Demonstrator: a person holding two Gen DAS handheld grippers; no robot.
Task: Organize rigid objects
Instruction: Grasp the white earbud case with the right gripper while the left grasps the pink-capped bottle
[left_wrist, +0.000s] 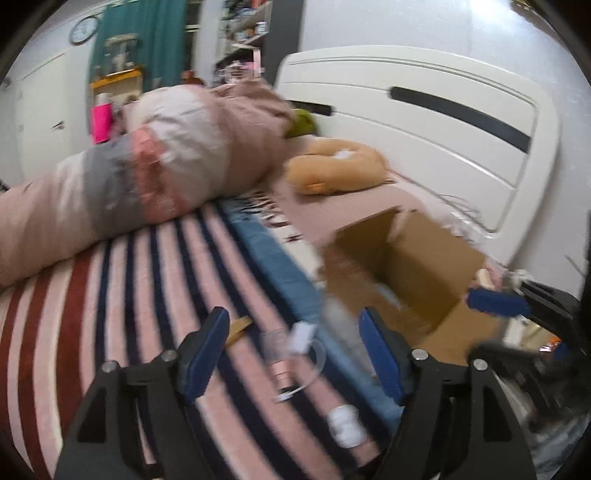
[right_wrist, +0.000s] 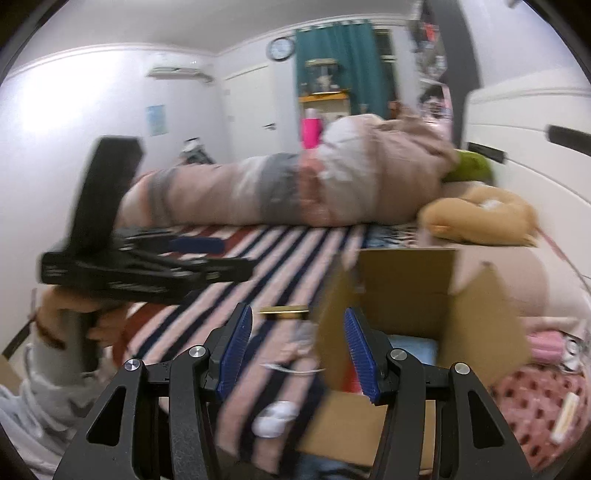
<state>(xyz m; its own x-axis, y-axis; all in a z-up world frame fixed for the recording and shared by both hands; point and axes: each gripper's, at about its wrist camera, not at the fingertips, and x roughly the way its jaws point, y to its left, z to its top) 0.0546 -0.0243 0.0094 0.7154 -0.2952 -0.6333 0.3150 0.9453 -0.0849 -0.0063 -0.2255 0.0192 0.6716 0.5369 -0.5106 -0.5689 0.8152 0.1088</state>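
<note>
Here, your left gripper (left_wrist: 295, 350) stands wide open and empty. A small rose-metal cylinder (left_wrist: 281, 373) with a clear looped cord lies between its jaws on the striped blanket (left_wrist: 129, 295), long axis pointing away from you. Your right gripper (right_wrist: 297, 347) is parted too, straddling the near wall of the brown cardboard box (right_wrist: 406, 291). A white capsule (right_wrist: 275, 417) lies below.
</note>
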